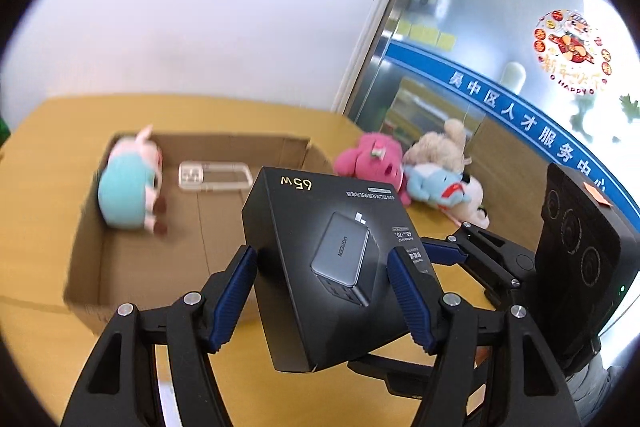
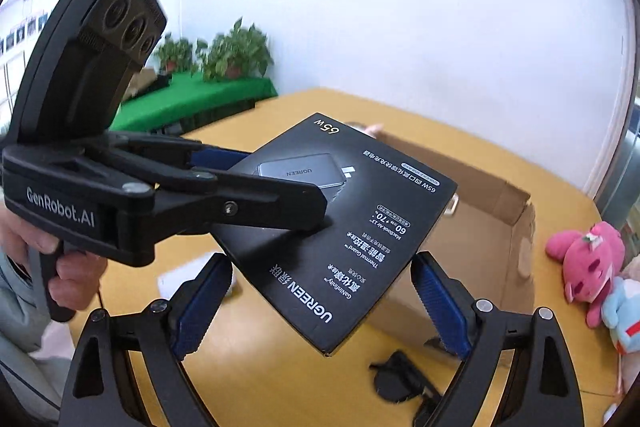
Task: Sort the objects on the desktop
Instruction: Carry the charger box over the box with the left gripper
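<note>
A black charger box (image 1: 320, 211) printed "65W" and "UGREEN" hangs tilted in the air above the yellow table (image 1: 40, 155). My left gripper (image 1: 320, 251) is shut on it, its blue pads pressing on two opposite sides. My right gripper (image 2: 322, 259) is shut on the same charger box (image 2: 360, 227) from the near corner. One of its fingers (image 1: 444, 251) shows at the box's right edge in the left wrist view. A left gripper finger (image 2: 280, 203) lies across the box top in the right wrist view.
An open cardboard box (image 1: 224, 143) behind holds a pig plush in teal (image 1: 128, 187) and a clear phone case (image 1: 212, 177). Pink (image 1: 372, 163), beige (image 1: 440, 147) and blue (image 1: 440, 187) plush toys lie to its right. A small black object (image 2: 404, 379) lies below the grippers.
</note>
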{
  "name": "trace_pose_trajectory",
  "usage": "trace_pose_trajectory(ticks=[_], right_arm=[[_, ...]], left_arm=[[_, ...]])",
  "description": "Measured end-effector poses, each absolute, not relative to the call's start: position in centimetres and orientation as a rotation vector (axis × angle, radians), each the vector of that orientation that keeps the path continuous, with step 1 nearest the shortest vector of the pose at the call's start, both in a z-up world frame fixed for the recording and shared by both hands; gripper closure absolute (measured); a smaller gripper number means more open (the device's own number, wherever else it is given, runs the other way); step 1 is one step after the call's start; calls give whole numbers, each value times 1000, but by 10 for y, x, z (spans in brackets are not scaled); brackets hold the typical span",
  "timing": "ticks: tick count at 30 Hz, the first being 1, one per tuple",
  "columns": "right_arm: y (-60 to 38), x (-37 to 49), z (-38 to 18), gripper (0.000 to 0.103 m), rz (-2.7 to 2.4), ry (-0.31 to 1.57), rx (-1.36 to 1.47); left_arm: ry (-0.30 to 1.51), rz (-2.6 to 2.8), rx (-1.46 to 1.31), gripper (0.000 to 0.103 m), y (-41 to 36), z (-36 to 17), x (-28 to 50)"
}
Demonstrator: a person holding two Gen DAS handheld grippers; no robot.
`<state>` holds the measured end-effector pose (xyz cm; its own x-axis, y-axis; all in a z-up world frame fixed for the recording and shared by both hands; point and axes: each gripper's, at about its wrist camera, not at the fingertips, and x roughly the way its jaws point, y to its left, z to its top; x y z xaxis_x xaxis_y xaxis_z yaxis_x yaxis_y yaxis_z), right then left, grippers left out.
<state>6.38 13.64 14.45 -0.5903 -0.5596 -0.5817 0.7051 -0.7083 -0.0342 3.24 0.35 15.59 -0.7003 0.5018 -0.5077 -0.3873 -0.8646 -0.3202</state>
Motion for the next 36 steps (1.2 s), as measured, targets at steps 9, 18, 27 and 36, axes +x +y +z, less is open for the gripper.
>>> trace_pose_trajectory(ticks=[9,18,27,36], right_arm=[[138,17,194,12,-2348,437,623],[147,-84,238,12,-2376,421,666],[159,-194,195,12,-2259,485,932],[176,-273,98,12,-2139,408,1181]], left_arm=[[-212,2504,-718,36,9,201,-30],[-202,2506,-677,36,20,236,-123],[-266,2491,-893,48,44,190,-216],[-348,2406,-1188,48,62,97,-299]])
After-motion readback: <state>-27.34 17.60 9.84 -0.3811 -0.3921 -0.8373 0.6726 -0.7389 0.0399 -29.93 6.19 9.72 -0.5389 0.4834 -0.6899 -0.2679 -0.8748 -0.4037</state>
